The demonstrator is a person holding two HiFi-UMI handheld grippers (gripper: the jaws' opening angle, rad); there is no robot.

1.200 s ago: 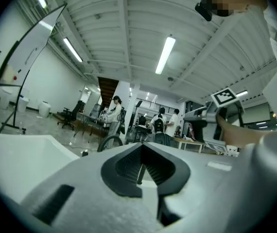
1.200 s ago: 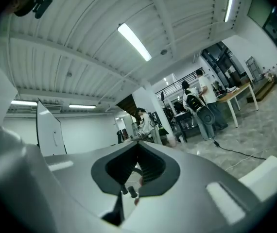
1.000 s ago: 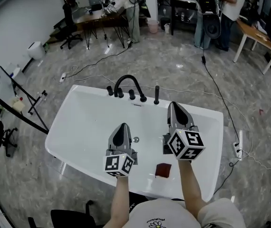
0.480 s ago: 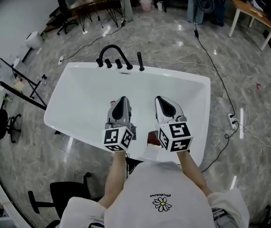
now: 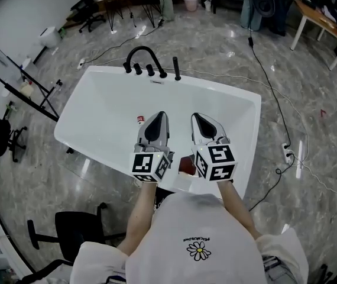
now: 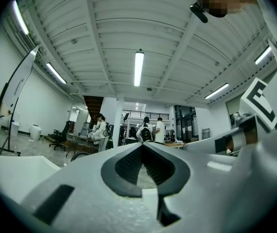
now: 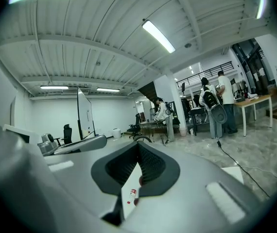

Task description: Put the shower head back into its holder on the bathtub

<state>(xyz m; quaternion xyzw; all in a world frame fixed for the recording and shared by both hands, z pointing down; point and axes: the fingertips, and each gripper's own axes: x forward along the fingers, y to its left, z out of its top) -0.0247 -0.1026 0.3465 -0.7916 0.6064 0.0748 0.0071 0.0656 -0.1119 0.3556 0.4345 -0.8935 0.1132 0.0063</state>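
Observation:
A white bathtub [image 5: 91,108] lies in front of me in the head view. On its far rim stand a black arched faucet [image 5: 142,55] with its knobs and, just to their right, the slim black shower head [image 5: 177,68], upright. Both grippers hover side by side over the tub's near end, far from that rim. My left gripper [image 5: 161,116] is shut with nothing in it, and so is my right gripper [image 5: 195,119]. The left gripper view shows the left gripper [image 6: 142,147] pointing level across the room; the right gripper view shows the right gripper [image 7: 138,145] doing the same.
A small red-capped bottle [image 5: 139,120] lies inside the tub left of the left gripper. A dark red object [image 5: 185,165] sits on the near rim between the grippers. Cables [image 5: 269,93] run over the marble floor; a black chair [image 5: 77,232] stands near left, people and tables far back.
Both grippers have drawn back from the tub's middle toward its near rim and now sit closer together. The faucet and shower head have stayed in place on the far rim.

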